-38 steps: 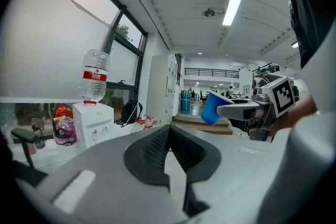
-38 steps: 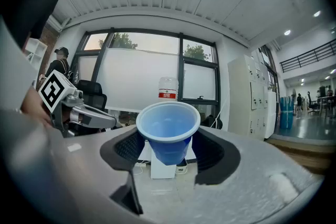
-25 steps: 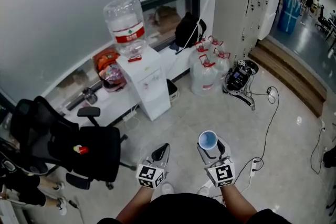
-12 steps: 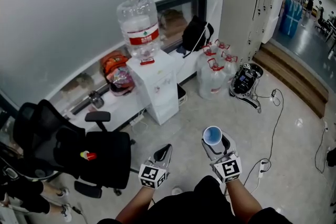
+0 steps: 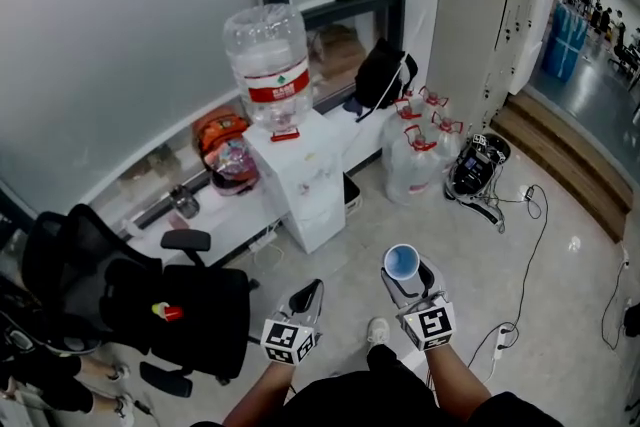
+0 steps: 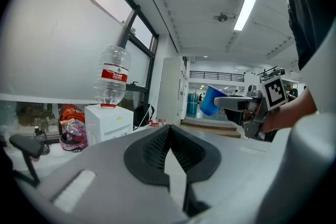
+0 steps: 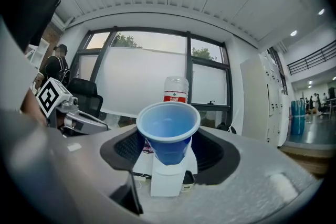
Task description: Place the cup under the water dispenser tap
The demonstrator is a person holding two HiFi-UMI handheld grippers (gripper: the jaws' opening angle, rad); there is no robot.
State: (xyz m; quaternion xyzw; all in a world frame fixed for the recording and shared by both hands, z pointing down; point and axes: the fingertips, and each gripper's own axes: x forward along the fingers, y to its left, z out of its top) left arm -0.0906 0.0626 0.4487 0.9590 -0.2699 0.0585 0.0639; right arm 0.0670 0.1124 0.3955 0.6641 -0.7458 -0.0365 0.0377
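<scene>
A white water dispenser [image 5: 300, 177] with a clear bottle [image 5: 268, 60] on top stands by the window wall, some way ahead of both grippers. An upright, empty blue cup [image 5: 401, 262] sits in my right gripper [image 5: 402, 269], whose jaws are shut on its lower wall. In the right gripper view the cup [image 7: 168, 132] fills the centre, with the dispenser [image 7: 167, 180] and bottle [image 7: 176, 89] straight behind it. My left gripper [image 5: 310, 293] is held beside it, shut and empty; its pads [image 6: 157, 145] meet at the tips. The left gripper view shows the dispenser [image 6: 107, 121] at the left and the cup [image 6: 210, 100] at the right.
A black office chair [image 5: 170, 300] stands left of my path. Water jugs [image 5: 415, 160], a black bag [image 5: 380, 75] and a dark device [image 5: 475, 165] sit right of the dispenser. Cables [image 5: 520, 245] run over the floor at the right. A wooden step [image 5: 560, 165] lies beyond.
Both grippers have advanced with the person toward the dispenser, which now shows nearer. The cup stays upright in the right gripper.
</scene>
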